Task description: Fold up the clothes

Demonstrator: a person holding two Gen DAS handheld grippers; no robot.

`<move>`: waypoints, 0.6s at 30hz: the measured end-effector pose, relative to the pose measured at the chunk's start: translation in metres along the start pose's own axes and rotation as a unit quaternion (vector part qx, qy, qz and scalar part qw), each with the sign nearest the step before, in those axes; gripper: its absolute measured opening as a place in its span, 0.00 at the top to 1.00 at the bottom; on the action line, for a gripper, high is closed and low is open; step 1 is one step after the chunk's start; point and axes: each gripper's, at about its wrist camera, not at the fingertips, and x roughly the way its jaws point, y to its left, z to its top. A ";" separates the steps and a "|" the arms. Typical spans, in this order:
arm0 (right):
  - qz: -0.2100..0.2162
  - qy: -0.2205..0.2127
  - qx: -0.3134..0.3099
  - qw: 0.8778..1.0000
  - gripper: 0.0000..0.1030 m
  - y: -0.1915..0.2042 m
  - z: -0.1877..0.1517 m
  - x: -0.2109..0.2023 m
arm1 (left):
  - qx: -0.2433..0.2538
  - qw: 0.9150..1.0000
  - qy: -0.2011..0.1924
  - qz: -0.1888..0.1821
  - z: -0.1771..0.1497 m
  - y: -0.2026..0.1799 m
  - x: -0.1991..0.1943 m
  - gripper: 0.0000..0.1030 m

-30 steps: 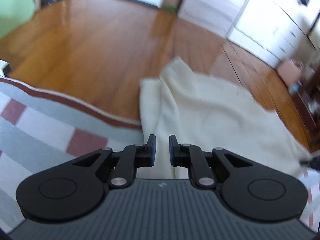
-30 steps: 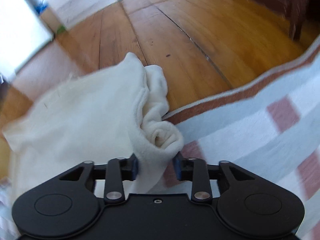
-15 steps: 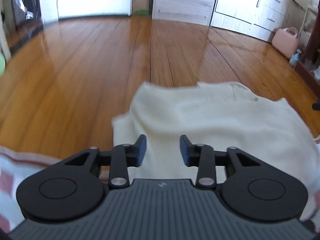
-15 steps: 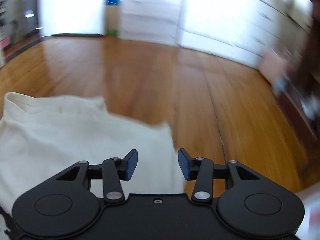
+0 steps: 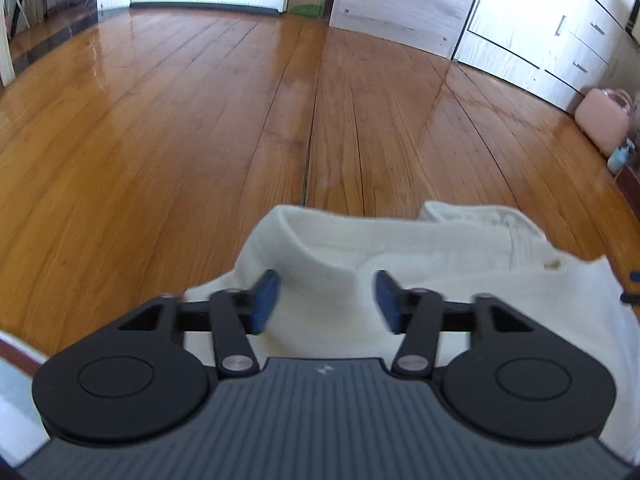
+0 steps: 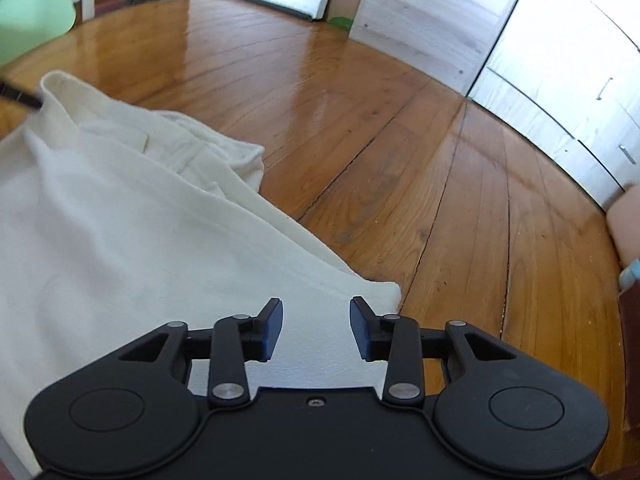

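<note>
The cream garment (image 5: pixel 420 272) lies spread over the edge of a striped blanket (image 5: pixel 12 364), its far part hanging toward the wooden floor (image 5: pixel 200 120). A folded collar or cuff stands up near the left gripper (image 5: pixel 326 300), whose jaws are opening with only loose cloth beneath them, nothing pinched. The right gripper (image 6: pixel 316 328) hovers over the garment's near corner (image 6: pixel 384 292); its jaws are closing, but the pads are not yet pressing on fabric. Judgement: the step is taking fresh hold of two edges. It would go best with each gripper low on a single layer at matching corners, so the fold falls square.
</note>
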 end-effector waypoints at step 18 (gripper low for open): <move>-0.041 -0.090 0.147 0.984 0.94 -0.048 -0.011 0.034 | -0.130 0.985 0.030 -0.107 0.042 0.033 0.019 0.97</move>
